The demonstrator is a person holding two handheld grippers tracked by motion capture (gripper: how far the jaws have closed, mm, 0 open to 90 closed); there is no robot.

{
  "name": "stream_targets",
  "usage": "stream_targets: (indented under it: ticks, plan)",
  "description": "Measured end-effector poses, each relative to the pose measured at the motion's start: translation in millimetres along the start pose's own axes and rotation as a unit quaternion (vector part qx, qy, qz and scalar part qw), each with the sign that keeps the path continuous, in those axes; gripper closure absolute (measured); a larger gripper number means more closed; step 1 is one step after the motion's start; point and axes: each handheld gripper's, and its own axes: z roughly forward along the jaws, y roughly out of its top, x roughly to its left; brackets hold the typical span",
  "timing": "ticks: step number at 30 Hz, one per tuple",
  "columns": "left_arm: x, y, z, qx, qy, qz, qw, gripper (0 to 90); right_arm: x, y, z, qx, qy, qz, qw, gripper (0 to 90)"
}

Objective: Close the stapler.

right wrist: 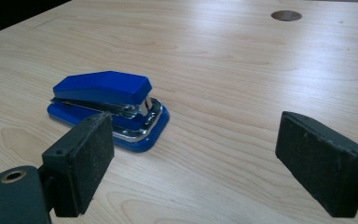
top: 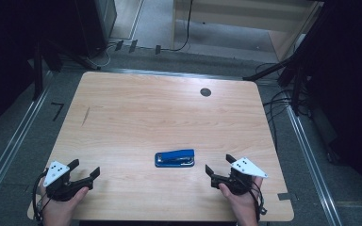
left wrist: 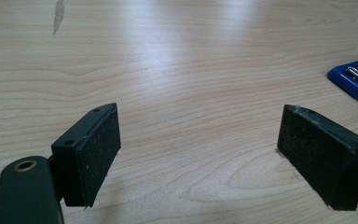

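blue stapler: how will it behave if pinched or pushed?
The stapler looks like rigid plastic and metal, so probably stiff and fairly heavy for its size. Its flat base on the table suggests sliding rather than rolling. The glossy, sloped top may slip; the sides seem safer.

The left gripper (left wrist: pixel 198 154) has its jaws wide apart over the wooden surface (left wrist: pixel 177 56). A blue stapler (left wrist: pixel 356 77) peeks in at the right edge.

Stapler (top: pixel 174 158) lies on desk (top: pixel 146 113), near front edge, slightly right of centre. Left gripper (top: pixel 86 170) at front-left corner, right gripper (top: pixel 218 167) just right of stapler (not touching). Cable hole (top: pixel 205 92) behind, toward far edge.
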Motion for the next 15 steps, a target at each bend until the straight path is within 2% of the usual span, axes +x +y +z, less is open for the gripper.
stream_targets:
  ticks: [6, 15]
  plan:
    - [-0.2, -0.1, 0.0, 0.000, 0.000, 0.000, 1.0000, 14.0, -12.3, -2.5, -8.8, -0.001, -0.012, 0.004, 0.9999, 11.8]
    - [-0.5, -0.2, -0.1, -0.002, 0.001, 0.000, 1.0000, 13.9, -34.8, -8.3, -24.7, -0.006, -0.026, 0.024, 0.9994, 11.8]
